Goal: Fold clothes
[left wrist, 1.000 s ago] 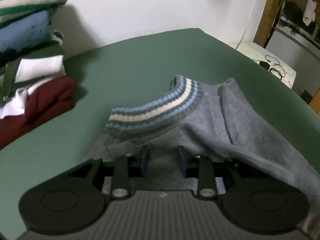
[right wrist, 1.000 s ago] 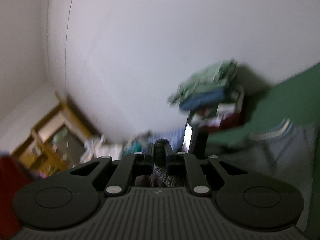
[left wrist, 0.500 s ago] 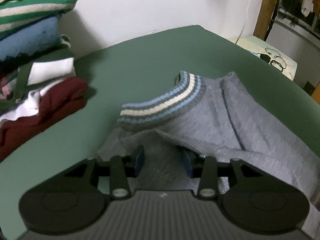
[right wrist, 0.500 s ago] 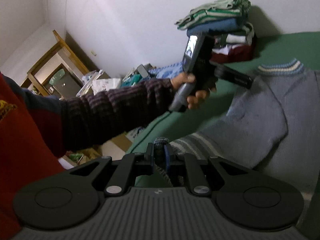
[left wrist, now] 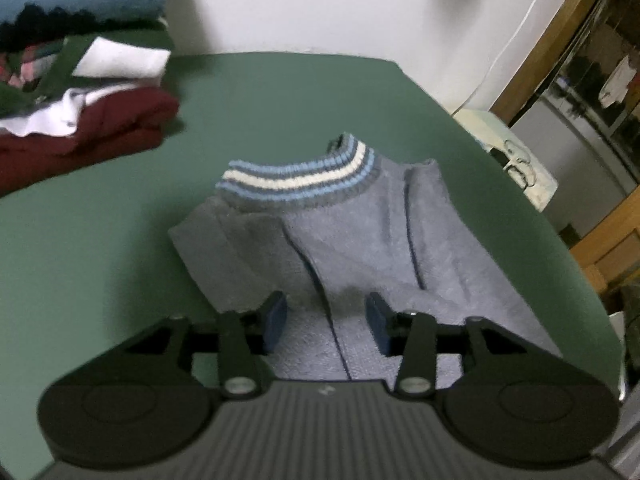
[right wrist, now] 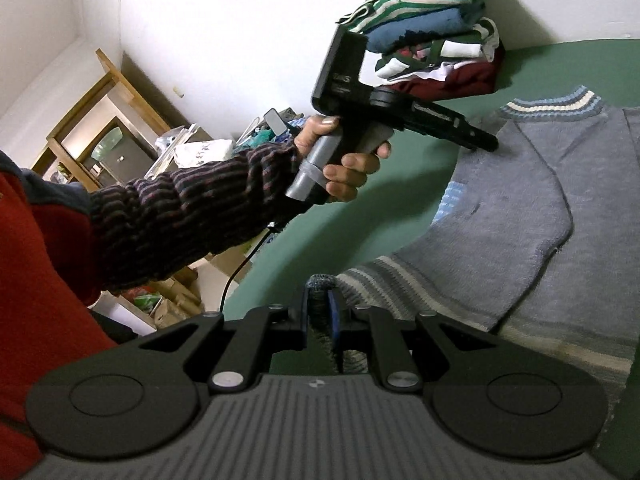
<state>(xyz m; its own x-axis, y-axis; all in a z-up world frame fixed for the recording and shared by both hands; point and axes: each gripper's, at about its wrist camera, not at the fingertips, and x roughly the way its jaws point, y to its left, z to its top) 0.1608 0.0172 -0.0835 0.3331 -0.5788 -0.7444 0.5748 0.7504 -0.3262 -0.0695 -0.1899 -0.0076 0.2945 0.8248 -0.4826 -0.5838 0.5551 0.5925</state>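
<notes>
My right tongs point(right wrist: 320, 314) pinch the grey knitted sweater's point(right wrist: 520, 208) striped hem; my left tongs point(left wrist: 326, 320) hover released, probably untouching, above its shoulder, collar lying ahead on the green table point(left wrist: 280, 92).

A lived-in room of a home. A stack of folded clothes point(right wrist: 432, 40) sits at the far edge of a green table point(left wrist: 280, 92) against a plain white wall, with a cluttered wooden shelf point(right wrist: 100, 128) to the left. Laundry point(left wrist: 616, 84) hangs at far right.
</notes>
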